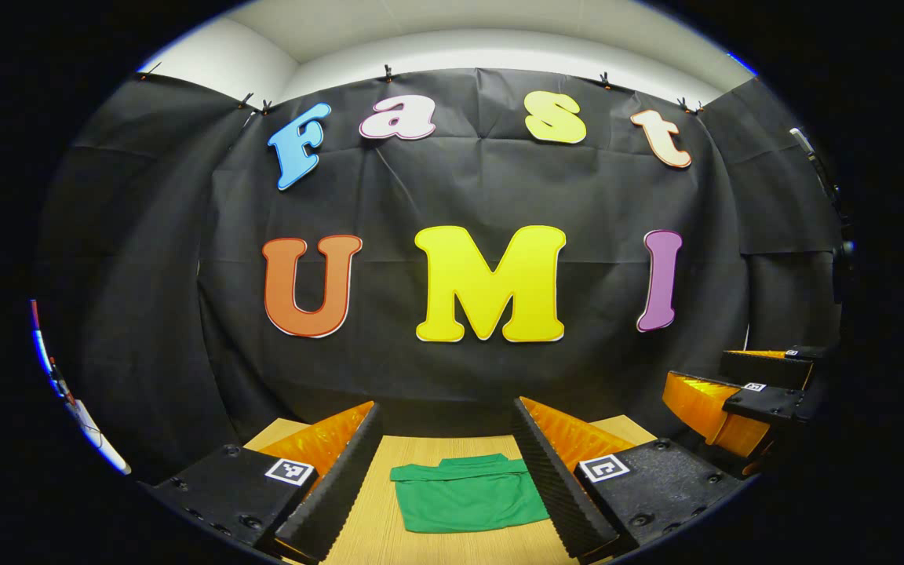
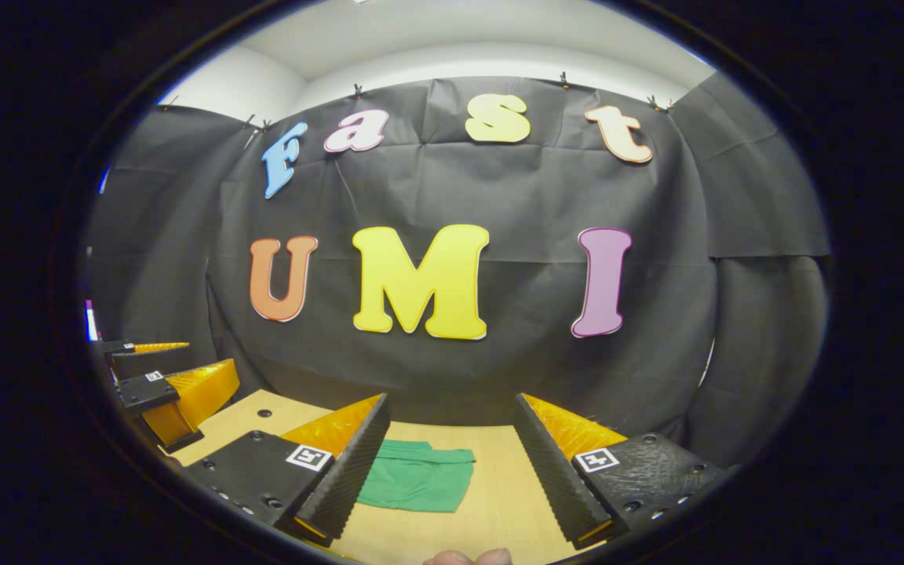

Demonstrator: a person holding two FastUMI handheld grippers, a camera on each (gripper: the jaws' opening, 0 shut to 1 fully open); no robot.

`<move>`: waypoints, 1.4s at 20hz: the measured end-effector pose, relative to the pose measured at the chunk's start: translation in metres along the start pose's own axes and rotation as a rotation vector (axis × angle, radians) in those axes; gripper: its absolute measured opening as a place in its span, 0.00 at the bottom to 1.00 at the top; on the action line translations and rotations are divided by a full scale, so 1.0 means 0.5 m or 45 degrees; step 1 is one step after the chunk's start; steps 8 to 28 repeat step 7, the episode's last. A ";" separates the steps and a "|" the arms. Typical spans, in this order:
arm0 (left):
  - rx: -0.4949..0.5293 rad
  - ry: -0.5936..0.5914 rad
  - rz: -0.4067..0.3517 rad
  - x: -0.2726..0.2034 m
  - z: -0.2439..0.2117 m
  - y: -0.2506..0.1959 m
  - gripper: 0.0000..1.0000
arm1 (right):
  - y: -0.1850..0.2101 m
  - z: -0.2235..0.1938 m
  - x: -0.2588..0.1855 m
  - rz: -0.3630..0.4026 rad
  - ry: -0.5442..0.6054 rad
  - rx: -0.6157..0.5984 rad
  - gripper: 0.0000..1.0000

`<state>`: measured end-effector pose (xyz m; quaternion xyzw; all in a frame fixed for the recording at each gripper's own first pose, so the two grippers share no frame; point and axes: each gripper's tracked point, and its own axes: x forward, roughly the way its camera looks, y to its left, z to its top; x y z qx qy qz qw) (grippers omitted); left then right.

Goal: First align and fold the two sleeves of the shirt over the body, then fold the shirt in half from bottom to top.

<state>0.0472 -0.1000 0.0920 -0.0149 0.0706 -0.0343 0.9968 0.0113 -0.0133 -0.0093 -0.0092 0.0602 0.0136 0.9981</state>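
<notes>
A green shirt (image 1: 464, 494) lies folded into a compact rectangle on the wooden table (image 1: 389, 534), collar toward the far wall. In the left gripper view my left gripper (image 1: 446, 471) hangs open above it, the shirt showing between the spread fingers. The right gripper (image 1: 742, 392) shows at that view's right edge, off the table's right side. In the right gripper view the shirt (image 2: 417, 479) lies left of centre, partly behind the left finger of my open right gripper (image 2: 452, 463). The left gripper (image 2: 165, 384) shows at the left.
The black cloth wall stands just behind the table's far edge (image 1: 452, 435). A small hole (image 2: 264, 413) marks the tabletop at the left. Fingertips of a hand (image 2: 468, 557) peek in at the bottom of the right gripper view.
</notes>
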 end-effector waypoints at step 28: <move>-0.003 -0.034 -0.011 0.016 0.034 0.001 1.00 | 0.001 0.020 0.004 -0.010 -0.021 0.000 0.96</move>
